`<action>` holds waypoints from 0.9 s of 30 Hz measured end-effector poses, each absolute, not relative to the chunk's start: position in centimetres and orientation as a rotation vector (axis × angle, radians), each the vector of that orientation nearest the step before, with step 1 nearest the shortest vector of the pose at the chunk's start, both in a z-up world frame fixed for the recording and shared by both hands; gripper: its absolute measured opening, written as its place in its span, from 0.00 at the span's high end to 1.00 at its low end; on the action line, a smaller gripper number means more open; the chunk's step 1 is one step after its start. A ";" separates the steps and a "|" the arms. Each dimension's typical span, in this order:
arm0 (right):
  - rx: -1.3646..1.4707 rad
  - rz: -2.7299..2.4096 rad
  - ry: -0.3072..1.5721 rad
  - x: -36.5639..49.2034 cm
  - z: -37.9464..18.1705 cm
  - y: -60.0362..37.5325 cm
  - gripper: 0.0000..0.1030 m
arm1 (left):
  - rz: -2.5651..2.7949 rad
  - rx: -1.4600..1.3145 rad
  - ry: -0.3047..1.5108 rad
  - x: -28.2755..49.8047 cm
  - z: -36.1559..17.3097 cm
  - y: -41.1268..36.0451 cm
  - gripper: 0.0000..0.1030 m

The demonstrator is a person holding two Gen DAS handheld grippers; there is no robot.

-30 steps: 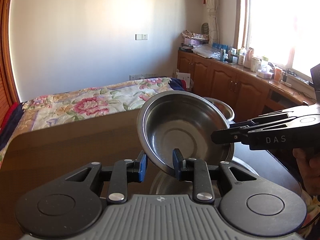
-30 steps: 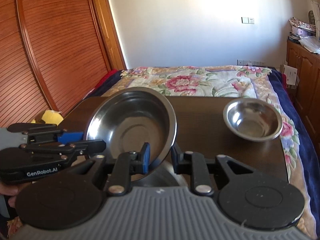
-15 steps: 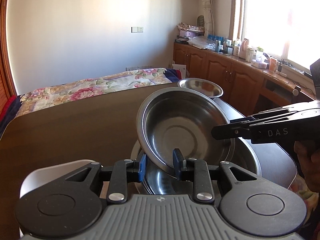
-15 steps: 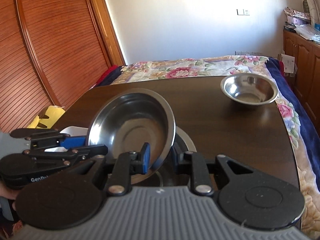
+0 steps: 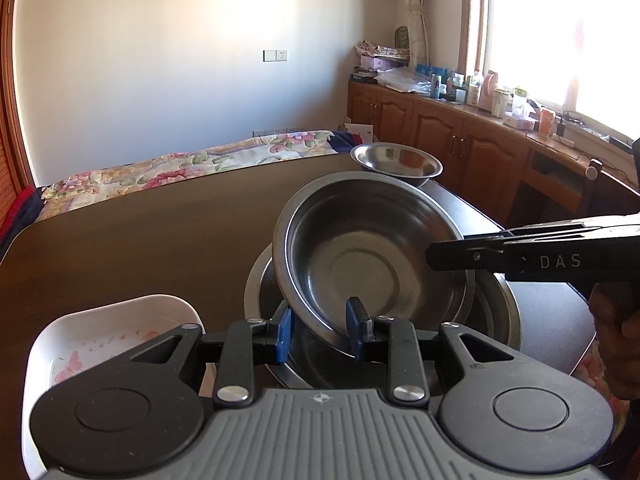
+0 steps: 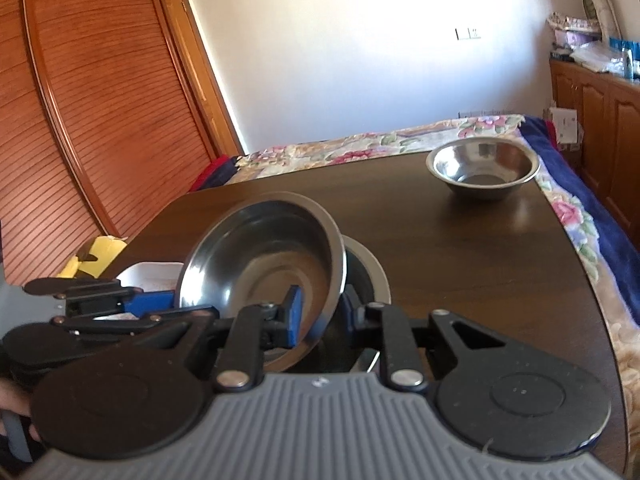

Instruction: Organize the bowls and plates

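Note:
A medium steel bowl [image 5: 360,264] [image 6: 260,264] hangs tilted, its low edge dipping into a larger steel bowl [image 5: 500,320] [image 6: 372,272] that rests on the dark wooden table [image 5: 140,240]. My left gripper [image 5: 320,330] is shut on the medium bowl's near rim. My right gripper [image 6: 323,314] is shut on the rim of that bowl from the other side, and its black fingers [image 5: 436,258] show at the bowl's right edge in the left wrist view. A small steel bowl [image 5: 396,162] [image 6: 480,168] stands alone at the table's far right corner.
A white floral dish [image 5: 100,332] [image 6: 148,274] lies on the table left of the large bowl. Behind the table is a flowered bed [image 6: 360,148]. Wooden cabinets [image 5: 460,136] with clutter line the window wall, and a slatted wooden door [image 6: 80,100] stands at left.
Both grippers have come down with the medium bowl, from above the table to the large bowl's mouth. The white dish has come into view at the left.

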State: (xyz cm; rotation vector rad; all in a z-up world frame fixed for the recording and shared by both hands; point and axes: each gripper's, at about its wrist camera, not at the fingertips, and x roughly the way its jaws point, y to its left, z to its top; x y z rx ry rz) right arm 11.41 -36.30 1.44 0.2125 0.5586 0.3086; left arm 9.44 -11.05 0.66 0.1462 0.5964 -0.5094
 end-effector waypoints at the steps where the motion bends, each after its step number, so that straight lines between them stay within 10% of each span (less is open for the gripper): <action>1: 0.207 0.305 0.550 11.3 1.5 -36.3 0.84 | -0.508 0.148 0.596 9.4 0.6 -11.0 0.70; 27: -0.035 0.217 0.503 11.2 1.4 -33.5 0.90 | -0.489 0.122 0.534 9.0 1.7 -9.9 0.74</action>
